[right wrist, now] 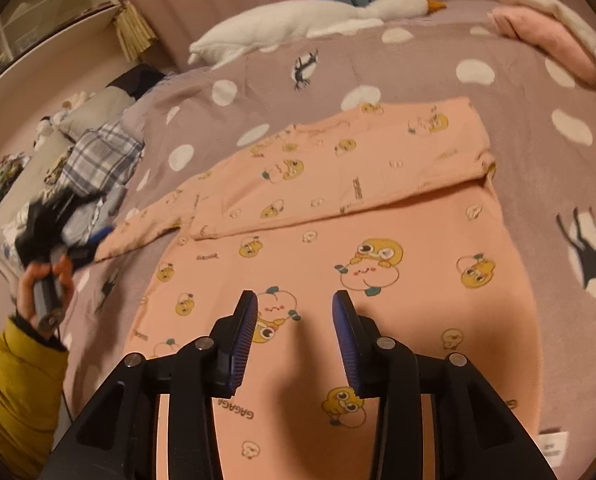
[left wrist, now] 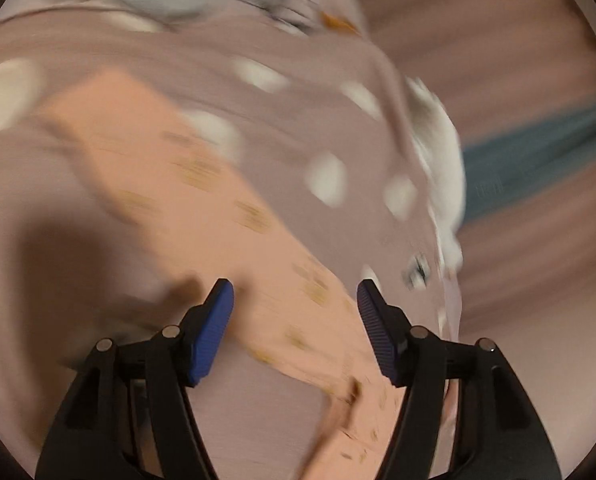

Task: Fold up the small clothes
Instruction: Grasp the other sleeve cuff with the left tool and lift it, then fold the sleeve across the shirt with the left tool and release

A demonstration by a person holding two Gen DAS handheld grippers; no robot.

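1. Looking through the left wrist view, nearly everything smears: the top (left wrist: 225, 216) is only a peach band with brownish flecks, and the white shape at the right (left wrist: 438, 152) cannot be made out there.
2. Hiding part of the top's near end in the right wrist view are the right tongs' own black arms; a white tag (right wrist: 554, 446) at the hem is cut by the picture's edge.
3. Left tongs (left wrist: 295, 308) stand open, blue pads well apart, nothing pinched; the peach cloth runs under the gap. From the right view those tongs (right wrist: 79, 246) are a dark blur off the sleeve's (right wrist: 153, 220) end, gripped by a hand (right wrist: 43, 284) in a yellow cuff (right wrist: 21, 376); whether they touch the sleeve I cannot tell.
4. Right tongs (right wrist: 295, 308) are open too, holding nothing, poised over the top's (right wrist: 378, 272) body near the hem.
5. Lying flat on the spotted bedspread (right wrist: 478, 72), the top has its upper part folded down across the body, the fold's edge running from the sleeve side up toward the right.
6. Bare bedspread lies beyond and right of the top. A goose toy (right wrist: 298, 20) rests along the far edge, pillows (right wrist: 546, 36) far right, and a checked cloth heap (right wrist: 97, 156) sits on the left, near the sleeve.
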